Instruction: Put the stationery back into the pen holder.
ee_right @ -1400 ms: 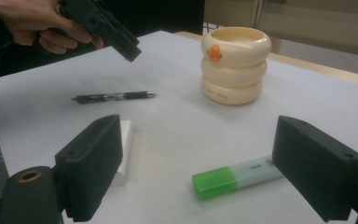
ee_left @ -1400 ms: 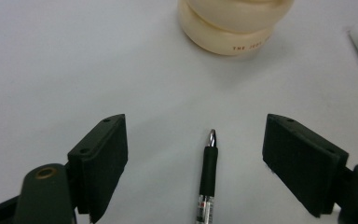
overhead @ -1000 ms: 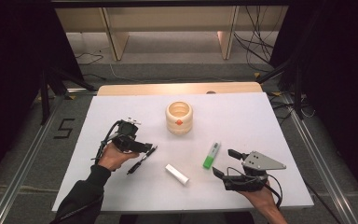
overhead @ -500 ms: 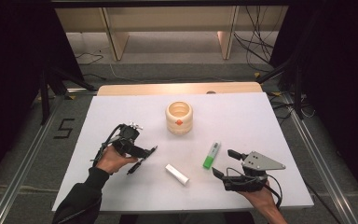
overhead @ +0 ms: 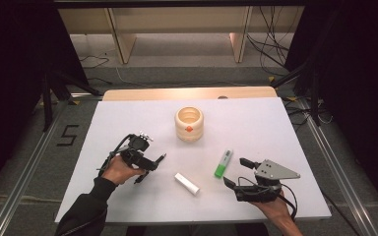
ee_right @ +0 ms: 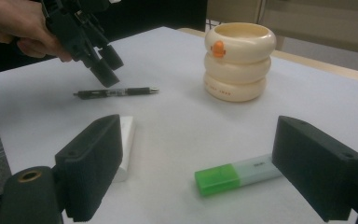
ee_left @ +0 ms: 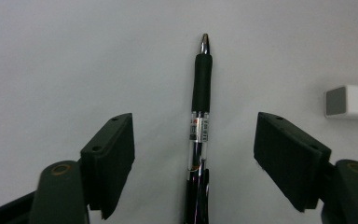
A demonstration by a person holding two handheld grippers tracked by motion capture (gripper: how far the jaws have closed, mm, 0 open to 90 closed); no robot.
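Left gripper view: pen (ee_left: 199,126) lies flat on the white table (ee_left: 74,56), lined up between my two jaws, metal tip pointing away from me.
Left gripper (overhead: 150,169): jaws stand wide apart, gripping nothing; pen runs down the gap, clear of both pads as far as I can tell.
Pen, location: left-of-centre on the table, near edge side, under my left hand (overhead: 118,169); white eraser block (overhead: 186,183) lies just to its right, apart from it.
Pen, handling: judged light, stiff and narrow; clear plastic barrel looks smooth and likely to roll or slip; black rubber sleeve toward the tip should give better friction.
Pen, hold point: judged best across the barrel at or just behind the rubber sleeve, pads square to its length, closing gently so it does not squirt out sideways.
Cup (overhead: 189,124): cream ribbed holder with an orange mark, upright, far of centre, well apart from the pen.
Highlighter (overhead: 223,163): green cap, pale body, lying flat right of the eraser block, near my right gripper.
Right gripper (overhead: 238,172): jaws parted, nothing between them; it rests low at the near right, well apart from the pen.
Risk: pen sits flush on the surface, so pads must come right down to the table to catch it.
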